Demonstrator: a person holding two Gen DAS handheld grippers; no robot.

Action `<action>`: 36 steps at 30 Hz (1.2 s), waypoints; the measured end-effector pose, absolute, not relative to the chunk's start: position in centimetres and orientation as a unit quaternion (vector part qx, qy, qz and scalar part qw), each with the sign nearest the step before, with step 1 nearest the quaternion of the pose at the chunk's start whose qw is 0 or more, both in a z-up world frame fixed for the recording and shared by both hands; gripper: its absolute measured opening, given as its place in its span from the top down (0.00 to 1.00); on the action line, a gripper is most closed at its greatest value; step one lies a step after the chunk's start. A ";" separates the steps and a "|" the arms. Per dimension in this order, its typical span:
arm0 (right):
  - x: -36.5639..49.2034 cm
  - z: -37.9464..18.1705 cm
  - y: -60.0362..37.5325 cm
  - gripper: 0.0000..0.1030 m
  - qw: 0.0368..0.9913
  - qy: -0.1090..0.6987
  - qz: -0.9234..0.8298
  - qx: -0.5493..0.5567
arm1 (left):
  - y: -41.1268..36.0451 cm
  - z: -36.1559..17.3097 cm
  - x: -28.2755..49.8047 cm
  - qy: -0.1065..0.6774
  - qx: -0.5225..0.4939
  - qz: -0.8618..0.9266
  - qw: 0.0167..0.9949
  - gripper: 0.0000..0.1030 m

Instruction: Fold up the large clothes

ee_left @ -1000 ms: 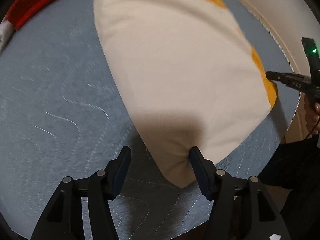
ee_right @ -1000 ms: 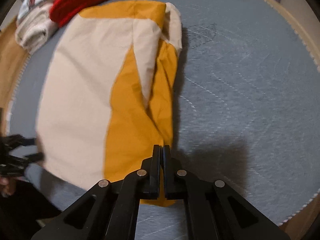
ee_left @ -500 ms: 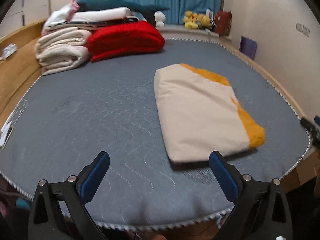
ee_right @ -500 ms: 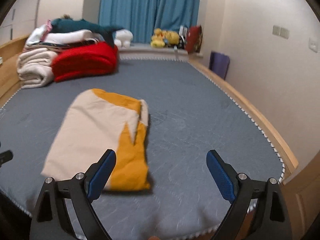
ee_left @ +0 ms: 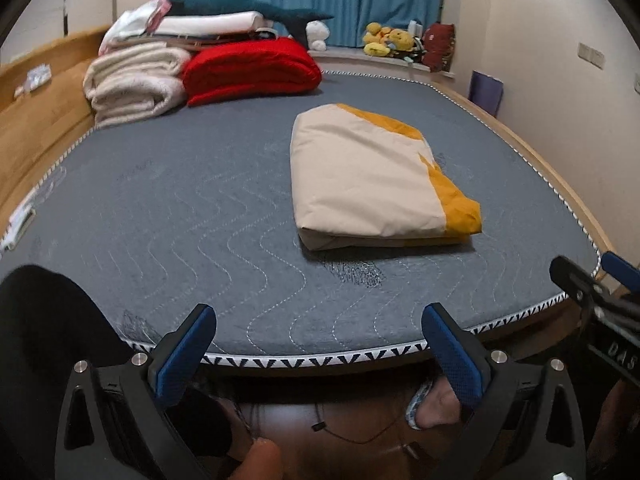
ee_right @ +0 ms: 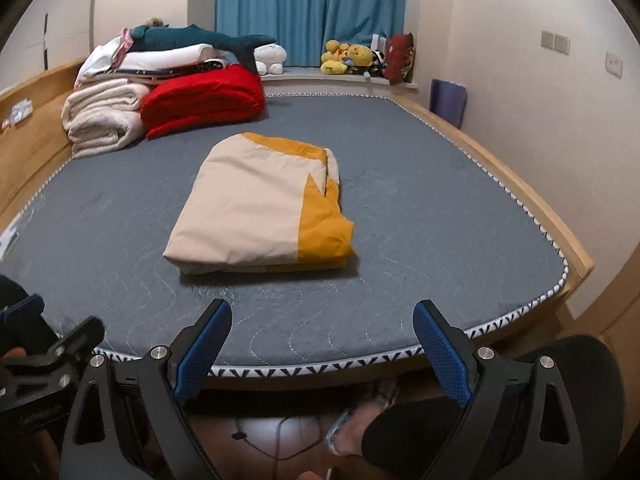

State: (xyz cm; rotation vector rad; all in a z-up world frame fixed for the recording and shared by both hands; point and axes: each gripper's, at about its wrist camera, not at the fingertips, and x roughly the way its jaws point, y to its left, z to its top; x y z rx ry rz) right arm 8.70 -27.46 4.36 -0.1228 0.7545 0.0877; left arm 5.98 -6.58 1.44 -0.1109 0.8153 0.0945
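Both my claws, left [ee_left: 318, 350] and right [ee_right: 320, 346], stand apart and empty: the cover [ee_right: 260, 210] lies folded, apparently finished, on the bed [ee_right: 440, 200].

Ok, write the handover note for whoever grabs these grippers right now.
Left gripper: jaws opening, nothing between them, held back over the near edge of the bed.
Right gripper: open, empty, also back at the near edge.
Cream and orange cover: lies folded into a compact bundle in the middle of the grey mattress, touched by neither gripper.
Folded red blanket and rolled white blanket are stacked at the far left, apart from it.
Done: the cover looks fully folded and released.
Left: probably only tidying its loose orange corner, or moving it to the stack.
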 end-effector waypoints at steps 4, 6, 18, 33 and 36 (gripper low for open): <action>9.3 3.5 -26.6 0.10 0.923 0.375 0.047 -0.074 | -6.3 0.5 6.0 0.402 -0.062 0.048 0.912 0.01; 9.6 3.1 -26.3 0.10 0.920 0.381 0.046 -0.076 | -6.3 0.3 6.0 0.404 -0.067 0.046 0.911 0.01; 9.8 2.8 -25.4 0.10 0.921 0.376 0.051 -0.091 | -6.8 0.8 5.7 0.389 -0.061 0.037 0.918 0.00; 10.2 2.5 -24.7 0.10 0.921 0.369 0.058 -0.105 | -6.4 0.5 6.2 0.391 -0.071 0.037 0.917 0.00; 10.0 2.5 -24.6 0.10 0.922 0.367 0.060 -0.108 | -6.4 0.5 6.1 0.390 -0.071 0.036 0.917 0.00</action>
